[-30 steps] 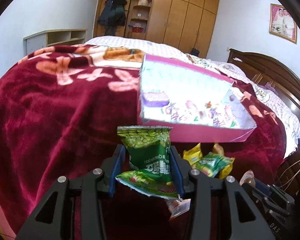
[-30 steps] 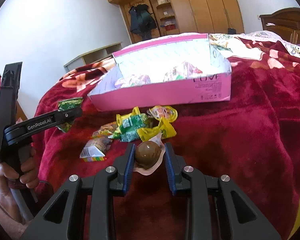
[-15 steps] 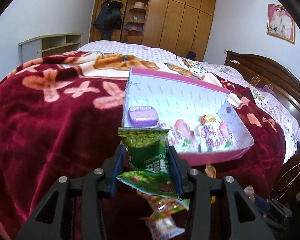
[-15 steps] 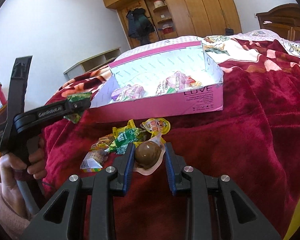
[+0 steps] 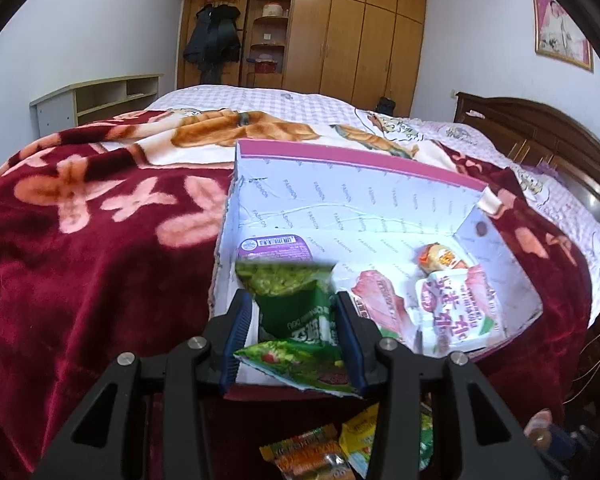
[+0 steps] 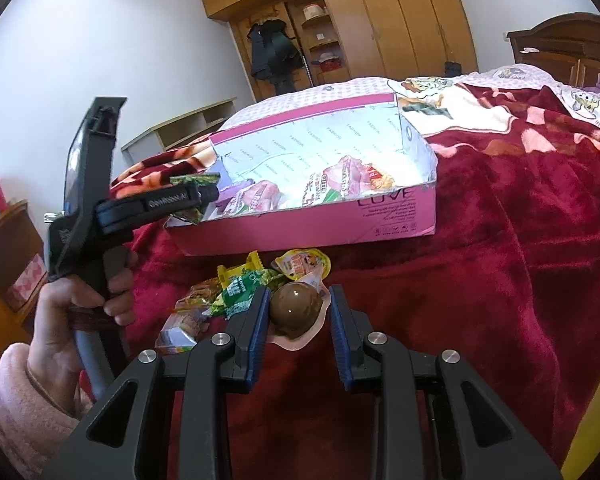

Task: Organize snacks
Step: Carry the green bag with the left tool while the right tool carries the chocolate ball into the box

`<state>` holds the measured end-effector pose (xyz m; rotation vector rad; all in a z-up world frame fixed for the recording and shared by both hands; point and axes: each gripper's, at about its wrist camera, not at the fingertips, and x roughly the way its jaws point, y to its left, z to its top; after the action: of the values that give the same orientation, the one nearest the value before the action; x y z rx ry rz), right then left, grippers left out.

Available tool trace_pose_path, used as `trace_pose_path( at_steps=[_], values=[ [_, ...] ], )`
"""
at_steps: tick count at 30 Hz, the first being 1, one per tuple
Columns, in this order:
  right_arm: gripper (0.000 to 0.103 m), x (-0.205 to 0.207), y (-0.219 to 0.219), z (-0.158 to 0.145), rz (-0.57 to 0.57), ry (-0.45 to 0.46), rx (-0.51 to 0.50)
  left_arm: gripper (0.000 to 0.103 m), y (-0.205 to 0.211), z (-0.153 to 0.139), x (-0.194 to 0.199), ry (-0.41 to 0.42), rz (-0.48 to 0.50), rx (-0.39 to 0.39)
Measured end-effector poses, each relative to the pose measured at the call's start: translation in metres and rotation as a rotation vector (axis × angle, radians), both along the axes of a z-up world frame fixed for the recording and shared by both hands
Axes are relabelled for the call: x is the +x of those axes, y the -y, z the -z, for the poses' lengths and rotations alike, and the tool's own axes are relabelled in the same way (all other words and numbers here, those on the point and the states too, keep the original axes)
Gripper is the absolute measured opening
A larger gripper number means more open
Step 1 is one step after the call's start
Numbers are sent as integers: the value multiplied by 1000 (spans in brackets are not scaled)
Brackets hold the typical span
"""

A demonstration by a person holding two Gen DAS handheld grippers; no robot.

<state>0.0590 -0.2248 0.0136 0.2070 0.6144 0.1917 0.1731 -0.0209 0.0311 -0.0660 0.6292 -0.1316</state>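
Left to right. Far left in right wrist view: person's hand in fuzzy pink sleeve, squeezing handle of left gripper. Left gripper clenched on crinkly green foil snack packet, jaws pinching both sides; second green packet edge hanging just below. Packet held over near-left corner of open pink cardboard box with white printed lining, above purple oval tin lying inside.

Risks, judged: grip only on packet's middle, slippery foil, so could slide out and land on box wall or outside on dark red floral plush blanket; lower dangling packet could snag near rim and drop short. Box on soft bedding, so a knock could tip or shift it.

Box contents: pink-and-white sachets, small orange wrapped sweet, all toward right side; left half mostly bare.

Centre, before box on blanket: loose pile of yellow and green wrapped snacks, unsorted.

Right: right gripper clamped on round brown glossy ball in clear pink-edged wrapper, low over blanket just beside pile, well short of box. Round smooth shape could squirt out between flat pads during carry.
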Motion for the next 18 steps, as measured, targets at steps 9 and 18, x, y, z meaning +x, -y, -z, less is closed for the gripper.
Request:
trace_pose_path(
  at_steps=[9, 18],
  values=[
    [30, 16, 14, -22, 52, 34, -56, 41, -1, 12, 16, -45, 4, 33],
    [30, 44, 31, -35, 99, 57, -89, 40, -1, 15, 15, -36, 16, 71]
  ],
)
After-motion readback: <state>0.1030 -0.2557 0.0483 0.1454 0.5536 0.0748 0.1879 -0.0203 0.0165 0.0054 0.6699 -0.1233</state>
